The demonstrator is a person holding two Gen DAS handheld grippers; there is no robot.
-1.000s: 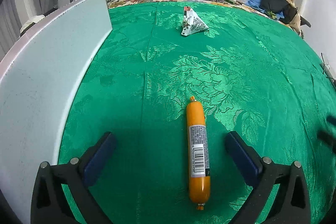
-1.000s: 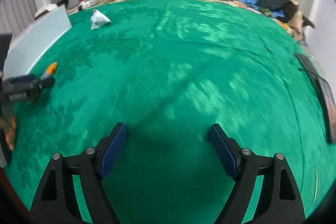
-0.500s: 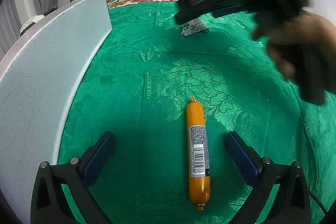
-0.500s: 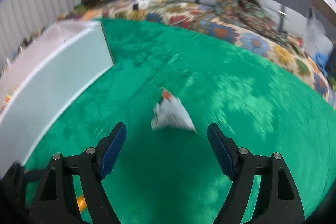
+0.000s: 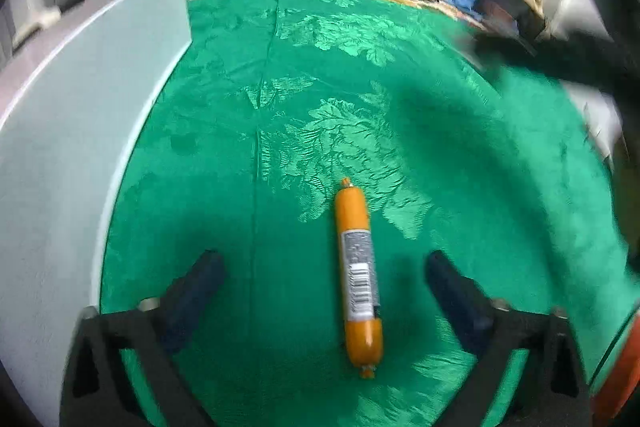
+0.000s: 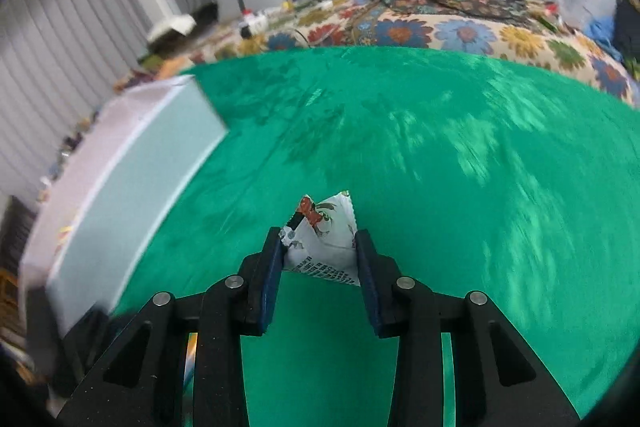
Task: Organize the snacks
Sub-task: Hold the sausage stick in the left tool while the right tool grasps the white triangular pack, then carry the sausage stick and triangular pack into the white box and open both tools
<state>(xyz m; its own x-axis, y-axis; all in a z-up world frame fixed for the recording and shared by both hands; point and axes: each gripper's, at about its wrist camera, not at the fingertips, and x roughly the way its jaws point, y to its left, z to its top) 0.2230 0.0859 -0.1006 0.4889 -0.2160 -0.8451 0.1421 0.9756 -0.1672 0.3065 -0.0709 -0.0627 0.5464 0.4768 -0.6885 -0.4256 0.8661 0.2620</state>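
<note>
Scene: green cloth (image 5: 360,67) spread over a bed; pale box (image 5: 80,115) along its left side.
Snacks seen: 2, a sausage (image 5: 357,277) and a packet (image 6: 322,245).
Sausage: lies flat on the cloth, lengthwise between the left gripper's jaws, touching neither; nearer the right-hand jaw.
Left gripper (image 5: 326,281): jaws wide apart and closing, sausage between them, no grip yet.
Packet: white, triangular, printed; sits between the right gripper's pads, tip sticking out ahead of them, apparently lifted off the cloth.
Right gripper (image 6: 318,253): jaws closing, narrowed to the packet's width, both pads pressing its sides; it has the packet.
Box contents: cannot tell, only the outer wall and rim show.
Done: 1 snack picked up, judging by the grip.
Left: packet not yet put anywhere; sausage not yet gripped; both well apart from any final place. I judge the box the likely destination, though nothing shows this.
Progress: early, about 1 pick of 2.
Sausage label: grey-white panel with a barcode; print too blurred to read.
Packet label: red-and-green picture, rows of dark small print; no brand readable.
</note>
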